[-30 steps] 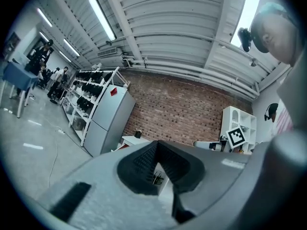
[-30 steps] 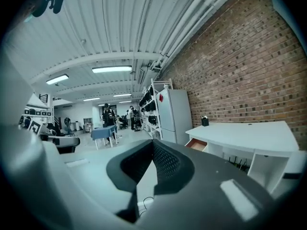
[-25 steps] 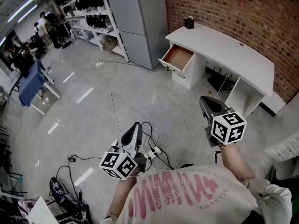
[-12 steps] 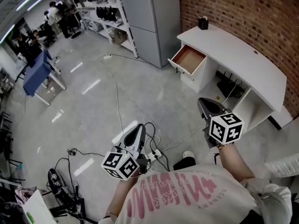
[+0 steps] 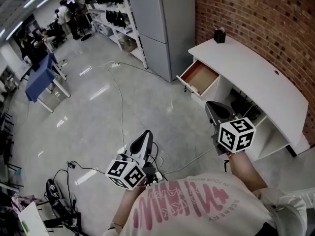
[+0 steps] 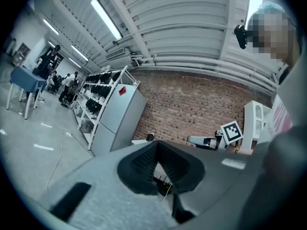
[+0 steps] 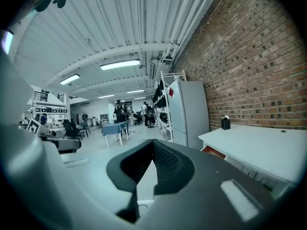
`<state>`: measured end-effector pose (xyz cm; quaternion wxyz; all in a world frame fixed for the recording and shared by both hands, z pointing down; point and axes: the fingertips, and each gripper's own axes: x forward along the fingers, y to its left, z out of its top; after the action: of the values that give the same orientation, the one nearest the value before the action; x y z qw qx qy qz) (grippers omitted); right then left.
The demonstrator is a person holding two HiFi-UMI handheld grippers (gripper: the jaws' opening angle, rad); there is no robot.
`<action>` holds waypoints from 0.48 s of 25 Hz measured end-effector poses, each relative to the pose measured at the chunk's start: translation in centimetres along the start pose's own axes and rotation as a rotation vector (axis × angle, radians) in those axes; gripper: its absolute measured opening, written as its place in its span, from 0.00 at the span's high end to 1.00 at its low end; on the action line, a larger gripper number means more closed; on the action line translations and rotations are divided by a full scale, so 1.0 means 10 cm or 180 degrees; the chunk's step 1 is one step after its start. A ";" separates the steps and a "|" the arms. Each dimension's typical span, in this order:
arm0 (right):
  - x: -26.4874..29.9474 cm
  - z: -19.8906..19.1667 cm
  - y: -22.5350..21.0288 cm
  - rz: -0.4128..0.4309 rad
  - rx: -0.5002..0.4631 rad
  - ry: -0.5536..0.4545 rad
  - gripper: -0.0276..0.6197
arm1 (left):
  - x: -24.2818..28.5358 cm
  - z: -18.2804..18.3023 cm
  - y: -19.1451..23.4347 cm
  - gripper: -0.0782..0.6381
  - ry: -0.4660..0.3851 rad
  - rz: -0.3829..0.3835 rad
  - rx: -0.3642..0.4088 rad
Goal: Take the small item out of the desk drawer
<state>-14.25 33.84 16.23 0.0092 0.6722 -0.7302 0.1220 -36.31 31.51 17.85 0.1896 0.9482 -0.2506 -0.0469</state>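
A white desk [image 5: 256, 77] stands against the brick wall at the right of the head view. Its top drawer [image 5: 199, 77] is pulled open toward the room and shows a brown inside; I can make out no small item in it from here. My right gripper [image 5: 211, 105] is held in the air, shut, pointing at the drawer from some way short of it. My left gripper [image 5: 146, 133] is lower and to the left over the floor, also shut and holding nothing. The desk top [image 7: 259, 150] and the drawer's edge [image 7: 214, 152] show in the right gripper view.
A small black holder [image 5: 219, 35] sits on the desk's far end. A grey cabinet [image 5: 170, 23] and shelving [image 5: 110, 11] stand beyond the desk. Cables [image 5: 120, 107] trail across the floor near my feet. A blue table [image 5: 42, 77] and people are far left.
The desk and open drawer have come closer and moved right and down in the head view. Both grippers stay shut and keep their places in front of the body.
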 end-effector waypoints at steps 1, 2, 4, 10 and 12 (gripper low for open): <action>0.04 0.04 -0.09 0.0017 -0.0007 -0.0013 0.94 | 0.12 0.01 -0.01 0.88 -0.0020 0.0008 0.0007; 0.07 0.07 -0.19 0.0032 -0.0011 -0.0019 0.94 | 0.23 0.02 -0.02 0.88 -0.0045 0.0018 0.0007; 0.13 0.10 -0.37 0.0055 -0.0013 -0.0015 0.94 | 0.43 0.03 -0.05 0.88 -0.0094 0.0038 -0.0002; 0.18 0.18 -0.79 0.0070 -0.0001 -0.0044 0.94 | 0.87 -0.01 -0.14 0.88 -0.0113 0.0034 0.0038; 0.17 0.17 -0.89 0.0069 0.0000 -0.0043 0.94 | 0.98 -0.03 -0.17 0.88 -0.0114 0.0023 0.0043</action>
<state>-5.41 31.27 16.33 0.0030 0.6651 -0.7375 0.1175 -27.00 28.12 17.51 0.1788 0.9475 -0.2577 -0.0615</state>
